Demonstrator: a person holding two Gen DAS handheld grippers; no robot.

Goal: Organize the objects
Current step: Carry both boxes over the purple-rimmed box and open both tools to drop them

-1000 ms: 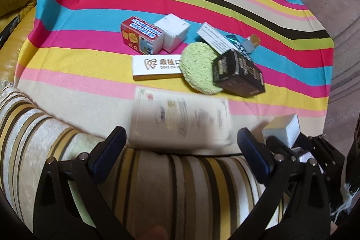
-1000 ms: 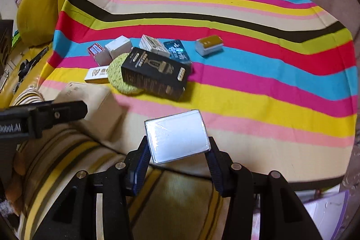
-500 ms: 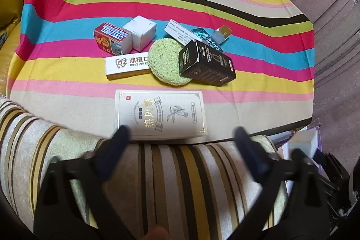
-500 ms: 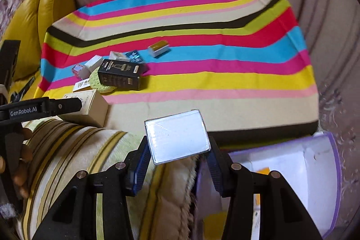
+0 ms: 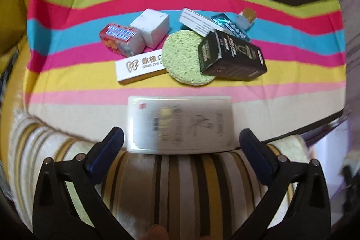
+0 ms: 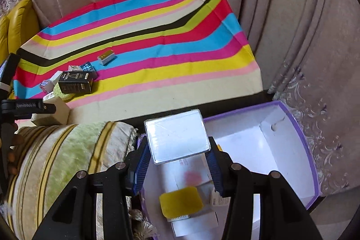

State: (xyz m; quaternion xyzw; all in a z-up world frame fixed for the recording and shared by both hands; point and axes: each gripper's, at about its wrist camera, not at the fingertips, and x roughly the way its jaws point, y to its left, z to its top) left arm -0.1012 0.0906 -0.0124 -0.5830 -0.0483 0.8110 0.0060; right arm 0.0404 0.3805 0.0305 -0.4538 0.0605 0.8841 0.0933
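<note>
- Right gripper [image 6: 177, 164]: jaws clamp a white box [image 6: 177, 138] by its two side faces; the box sits at the fingertips, above the open purple-edged storage box [image 6: 299, 150].
- Storage box contents: a yellow sponge [image 6: 181, 200] and blurred white cartons.
- Left gripper [image 5: 180, 145]: jaws spread wide, holding nothing.
- Flat cream box [image 5: 180, 125]: lies on the striped cloth [image 5: 180, 1], just ahead of and between the left fingertips; contact cannot be judged.

The white box [image 6: 177, 135] in the right tongs [image 6: 177, 167] wears glossy film. Striped cloth [image 6: 157, 55] looks matt and woven. The green sponge [image 5: 183, 57] is rough, the purple carton [image 6: 299, 127] smooth card.
</note>
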